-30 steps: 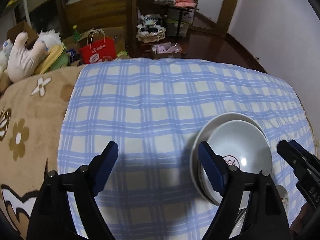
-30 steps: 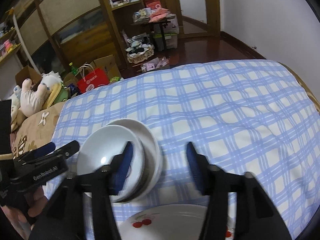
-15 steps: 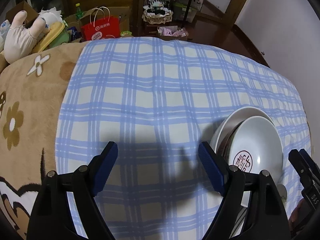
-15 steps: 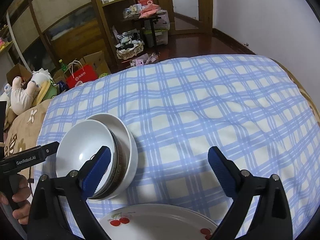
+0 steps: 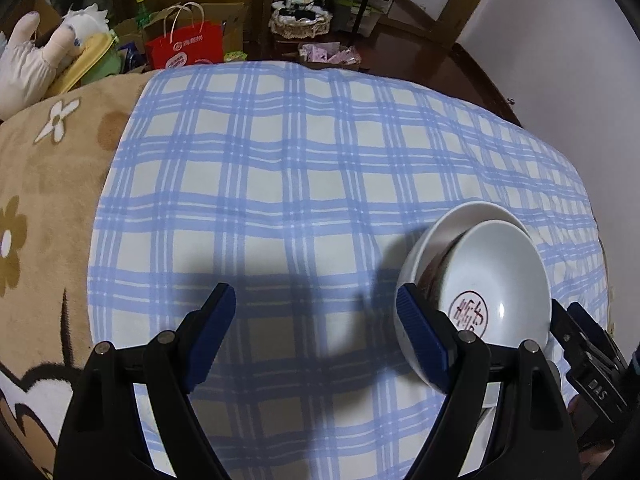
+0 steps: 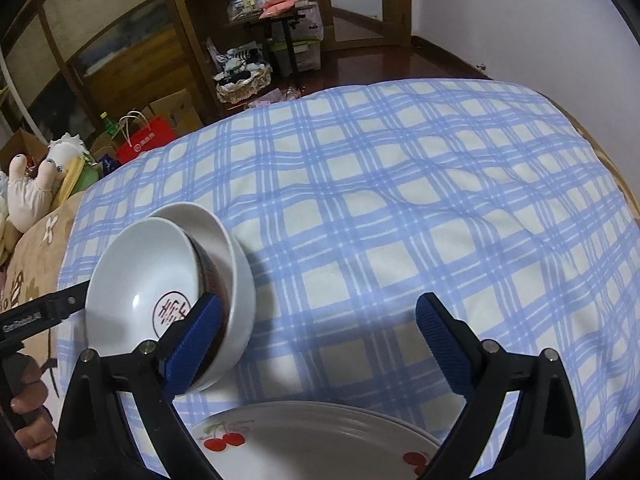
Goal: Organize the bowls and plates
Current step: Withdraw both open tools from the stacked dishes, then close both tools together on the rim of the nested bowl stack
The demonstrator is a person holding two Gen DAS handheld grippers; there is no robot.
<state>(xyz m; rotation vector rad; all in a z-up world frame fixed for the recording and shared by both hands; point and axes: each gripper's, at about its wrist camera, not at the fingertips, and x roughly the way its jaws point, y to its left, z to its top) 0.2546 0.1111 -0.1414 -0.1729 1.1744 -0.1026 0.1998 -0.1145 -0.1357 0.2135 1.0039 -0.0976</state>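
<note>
Two nested bowls stand on the blue checked cloth (image 5: 280, 200). The inner white bowl (image 5: 496, 280) (image 6: 148, 272) has a red seal mark and a brown outside, and it leans tilted inside the wider white bowl (image 5: 436, 236) (image 6: 228, 248). A white plate with cherries (image 6: 312, 440) lies at the near edge, below my right gripper. My left gripper (image 5: 316, 320) is open over bare cloth, its right finger just in front of the bowls' left side. My right gripper (image 6: 316, 332) is wide open with only cloth between the pads, its left finger in front of the bowls.
A brown flowered blanket (image 5: 40, 200) covers the bed to the left of the cloth. Plush toys (image 5: 28, 60), a red paper bag (image 5: 184, 46) and boxes crowd the floor beyond. A white wall (image 5: 560, 60) runs along the right. A hand (image 6: 28, 396) holds the left gripper's handle.
The right gripper's jaws have spread from a narrow gap beside the bowls to wide open. Both views have tipped down and closer to the cloth. The left jaws are unchanged.
</note>
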